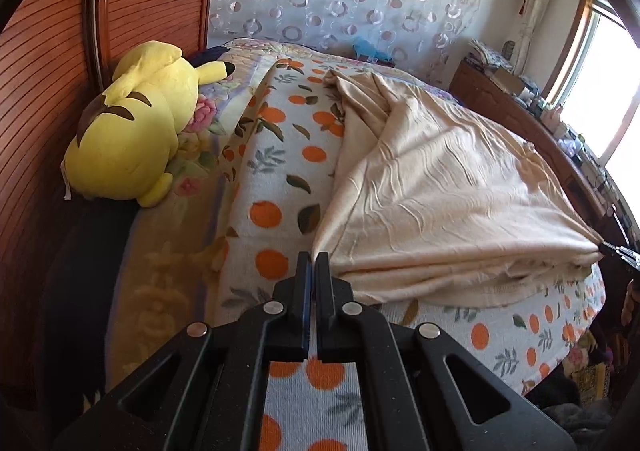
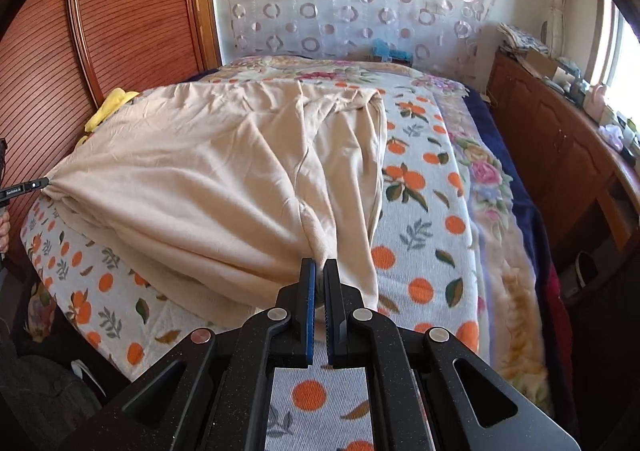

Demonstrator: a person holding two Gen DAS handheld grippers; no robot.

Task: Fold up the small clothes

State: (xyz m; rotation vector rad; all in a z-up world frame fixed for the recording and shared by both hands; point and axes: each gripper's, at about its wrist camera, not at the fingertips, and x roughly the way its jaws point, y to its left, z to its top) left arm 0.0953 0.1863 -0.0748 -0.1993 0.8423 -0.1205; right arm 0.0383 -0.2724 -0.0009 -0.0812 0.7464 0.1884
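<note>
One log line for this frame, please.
fold | left tongs shut on cloth corner | right tongs shut on other corner | cloth on bed

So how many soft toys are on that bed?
1: a yellow plush toy lies by the wooden headboard, beside the beige garment. Others may be hidden behind the cloth.

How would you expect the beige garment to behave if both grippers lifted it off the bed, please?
The beige garment would probably sag between its two pinched ends, since it drapes in soft wrinkles. It looks light and thin. Its stacked layers may slide apart, as the near edge shows loose folds.
</note>
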